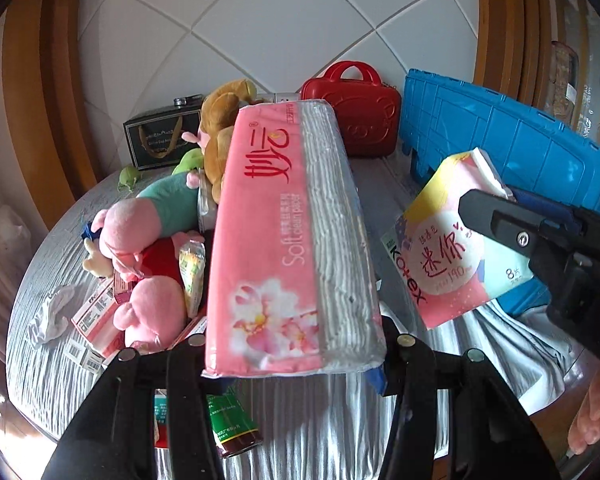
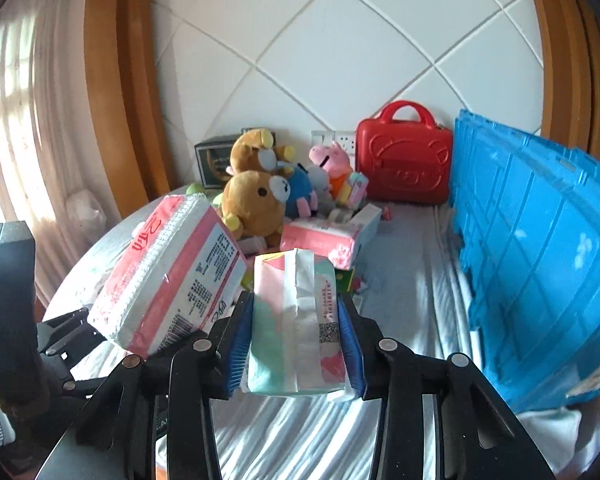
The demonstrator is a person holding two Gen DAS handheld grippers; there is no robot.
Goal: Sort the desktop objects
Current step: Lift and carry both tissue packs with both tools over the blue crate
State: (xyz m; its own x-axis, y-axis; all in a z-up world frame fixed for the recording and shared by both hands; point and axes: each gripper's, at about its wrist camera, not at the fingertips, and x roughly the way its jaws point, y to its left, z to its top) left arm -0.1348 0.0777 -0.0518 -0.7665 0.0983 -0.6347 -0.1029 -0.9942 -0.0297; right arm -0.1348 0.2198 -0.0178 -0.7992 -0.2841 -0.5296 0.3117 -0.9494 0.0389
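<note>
My left gripper (image 1: 296, 356) is shut on the near end of a long pink soft-tissue pack (image 1: 288, 220), which hangs clear above the table and points away from me. In the right wrist view this pack (image 2: 168, 280) is tilted at the left, with the left gripper (image 2: 72, 328) under it. My right gripper (image 2: 296, 320) has its blue pads (image 2: 236, 344) pressed on both sides of a small pastel sanitary-pad pack (image 2: 296, 320), also lifted. In the left wrist view the pad pack (image 1: 440, 256) hangs at the right from the right gripper (image 1: 484, 216).
A blue plastic crate (image 2: 540, 240) stands along the right, a red toy case (image 2: 404, 160) at the back wall. Plush toys (image 2: 256, 196), another pink tissue box (image 2: 320, 240), small cartons (image 1: 96, 320) and a dark bottle (image 1: 236, 428) lie on the grey-clothed table (image 2: 412, 264).
</note>
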